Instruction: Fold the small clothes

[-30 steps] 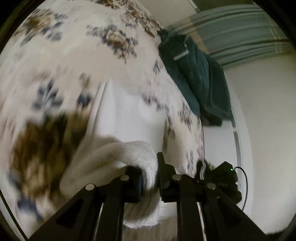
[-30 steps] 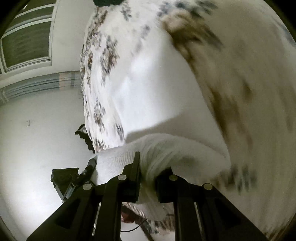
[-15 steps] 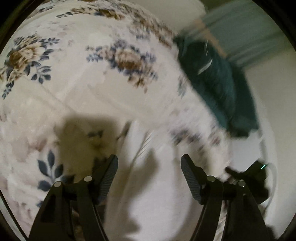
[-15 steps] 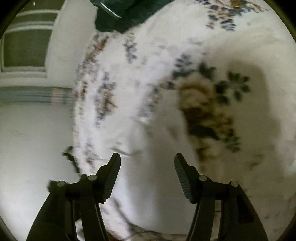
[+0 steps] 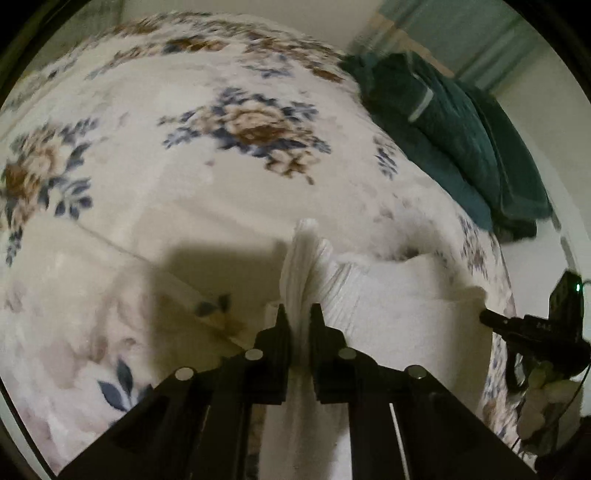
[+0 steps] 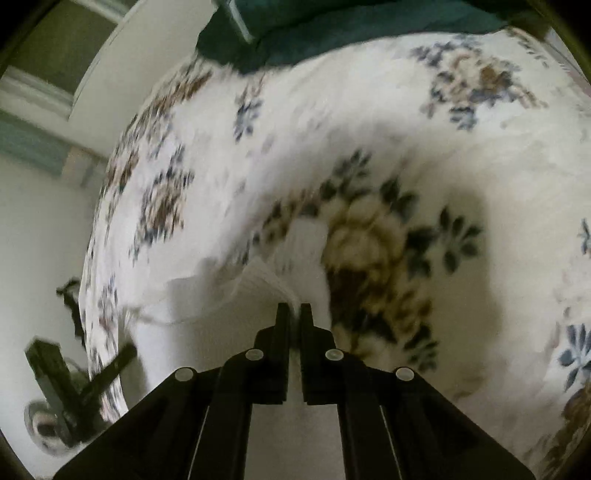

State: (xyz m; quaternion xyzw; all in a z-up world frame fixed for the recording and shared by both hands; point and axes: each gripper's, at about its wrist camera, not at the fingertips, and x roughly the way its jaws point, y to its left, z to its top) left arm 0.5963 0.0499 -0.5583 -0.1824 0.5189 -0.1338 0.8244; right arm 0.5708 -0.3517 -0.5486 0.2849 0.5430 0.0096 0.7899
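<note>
A white knitted garment (image 5: 399, 317) lies on the floral bedspread (image 5: 192, 192). My left gripper (image 5: 300, 314) is shut on a ribbed edge of it, which stands up in a bunch between the fingers. In the right wrist view the same white garment (image 6: 207, 332) spreads to the left, and my right gripper (image 6: 294, 310) is shut on another ribbed edge of it. The right gripper also shows at the right edge of the left wrist view (image 5: 491, 318).
A dark green folded blanket (image 5: 454, 125) lies at the far end of the bed, also at the top of the right wrist view (image 6: 332, 26). The bed edge (image 6: 96, 280) drops to a pale floor on the left, where a black stand (image 6: 62, 373) sits.
A second ago both grippers held the garment, half a second ago both were open above it, and now both have shut on its ribbed edge lower on the bed.
</note>
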